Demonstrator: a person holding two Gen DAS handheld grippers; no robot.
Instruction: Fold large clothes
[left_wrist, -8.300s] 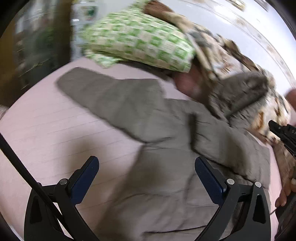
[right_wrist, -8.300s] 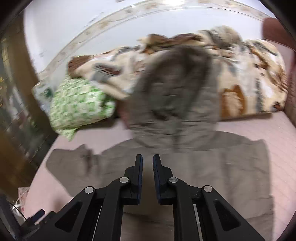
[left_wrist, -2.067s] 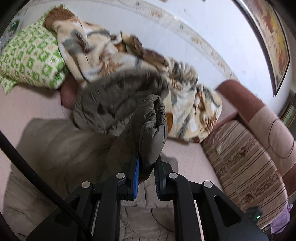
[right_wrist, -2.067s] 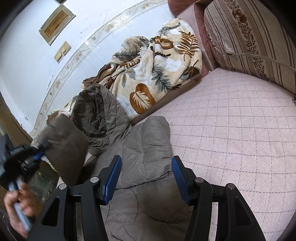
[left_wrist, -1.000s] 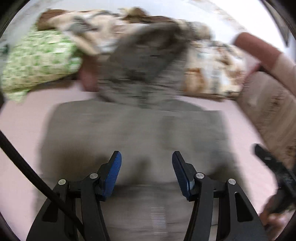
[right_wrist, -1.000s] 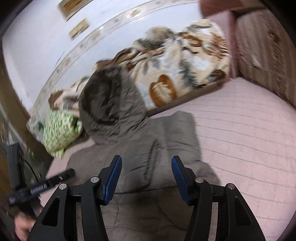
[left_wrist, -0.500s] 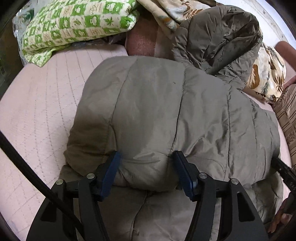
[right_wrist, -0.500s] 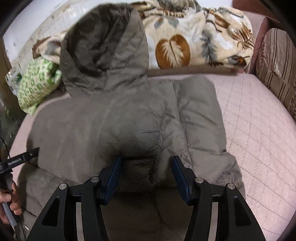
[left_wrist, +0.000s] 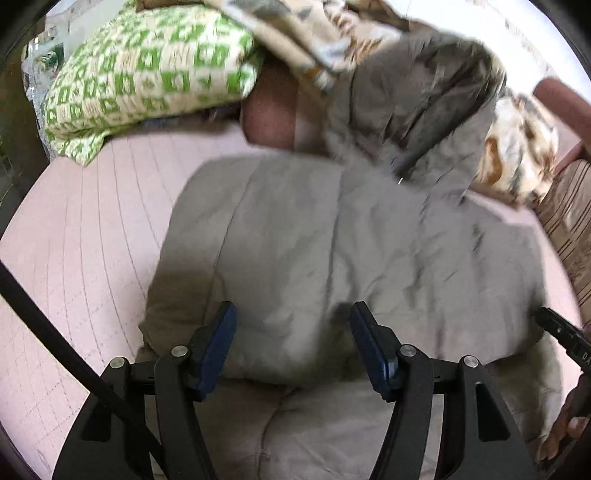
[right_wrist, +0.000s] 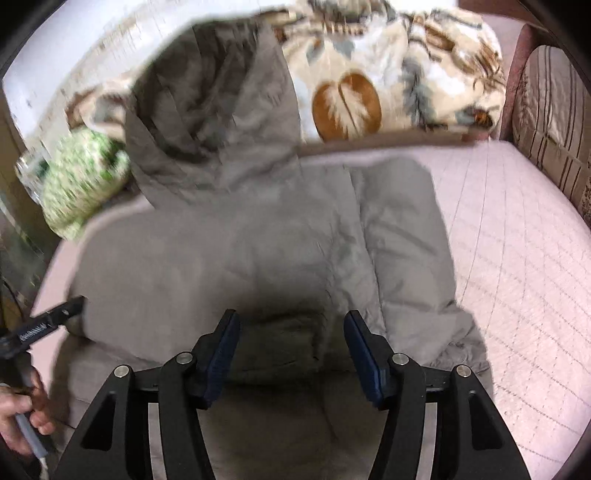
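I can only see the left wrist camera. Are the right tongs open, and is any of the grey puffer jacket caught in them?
Observer: The right tongs are open. A fold of the grey hooded puffer jacket sits between the jaws, but the pads do not press on it.
Operator: What lies past the jacket's right edge?
Observer: A folded-in sleeve runs along that edge. Beyond it only the pink quilted mattress shows, up to the striped brown cushion.
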